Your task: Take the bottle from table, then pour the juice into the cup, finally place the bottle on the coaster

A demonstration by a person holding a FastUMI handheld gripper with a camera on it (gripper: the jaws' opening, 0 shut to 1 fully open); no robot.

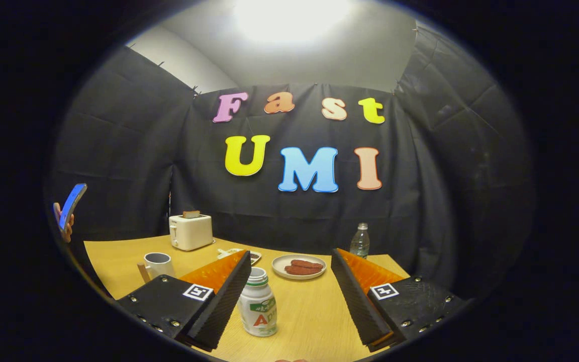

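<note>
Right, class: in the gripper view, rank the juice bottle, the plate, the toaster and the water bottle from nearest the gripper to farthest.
Gripper open.
1. Juice bottle, between the fingers, by the left one.
2. Plate, just beyond the fingertips.
3 and 4. Toaster, far left, and water bottle, far right: too close to call.

White juice bottle (258, 304) with green-and-red label; grey-white mug (158, 265); cream toaster (190, 231); white plate (299, 267) — brown sausages (303, 267); yellow wood-grain table (309, 317).
</note>
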